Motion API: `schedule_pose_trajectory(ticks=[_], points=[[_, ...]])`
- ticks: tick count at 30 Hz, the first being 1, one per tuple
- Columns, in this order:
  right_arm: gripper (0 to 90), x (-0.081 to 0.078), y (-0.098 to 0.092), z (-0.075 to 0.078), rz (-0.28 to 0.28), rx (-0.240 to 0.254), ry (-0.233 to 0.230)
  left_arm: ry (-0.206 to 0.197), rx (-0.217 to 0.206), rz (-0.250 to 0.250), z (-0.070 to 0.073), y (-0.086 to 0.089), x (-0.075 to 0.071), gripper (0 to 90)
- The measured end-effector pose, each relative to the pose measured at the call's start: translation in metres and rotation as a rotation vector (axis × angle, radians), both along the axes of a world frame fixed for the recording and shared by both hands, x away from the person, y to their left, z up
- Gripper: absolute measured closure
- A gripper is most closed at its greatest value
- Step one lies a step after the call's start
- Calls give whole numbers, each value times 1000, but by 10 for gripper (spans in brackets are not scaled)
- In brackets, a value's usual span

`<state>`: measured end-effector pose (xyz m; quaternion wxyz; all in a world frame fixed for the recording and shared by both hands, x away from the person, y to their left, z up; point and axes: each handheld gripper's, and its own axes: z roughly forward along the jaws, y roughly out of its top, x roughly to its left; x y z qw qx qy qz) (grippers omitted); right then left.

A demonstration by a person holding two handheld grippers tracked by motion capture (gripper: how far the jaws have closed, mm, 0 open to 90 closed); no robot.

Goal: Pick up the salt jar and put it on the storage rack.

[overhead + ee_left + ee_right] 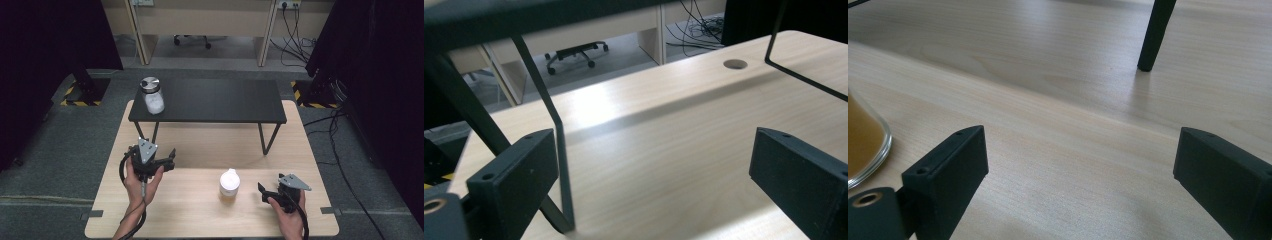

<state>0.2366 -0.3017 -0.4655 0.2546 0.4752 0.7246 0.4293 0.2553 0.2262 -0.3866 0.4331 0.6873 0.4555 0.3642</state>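
On the light wooden table [200, 210], near its front edge and just left of my right gripper [264, 192], stands a small clear bottle [229, 186] with a white cap and amber liquid in its lower part; it is upright. In the right gripper view its curved glass base [865, 145] sits at the far left, outside the jaws, which stand wide apart with only bare wood between them. My left gripper [170, 159] is well to the left of the bottle, close to the near left leg [556, 145] of the black shelf [210, 100]; its jaws are also wide open and hold nothing, though that thin leg rises just beside the left jaw in the left gripper view. On the shelf's left end stands a glass jar [152, 95] with a silver lid and white contents, near the shelf's front edge. Between the two grippers the tabletop is open wood, and the shelf's right leg [267, 140] is well apart from the bottle
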Motion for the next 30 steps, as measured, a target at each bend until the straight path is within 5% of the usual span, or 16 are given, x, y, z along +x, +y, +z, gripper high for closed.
schedule_pose_trajectory(ticks=[12,30], points=[[76,0,0,0,-2,4,1,40,-47,-12,-39,3,-11,46],[76,-1,0,0,2,3,-1,123,-59,-13,-75,3,-13,45]])
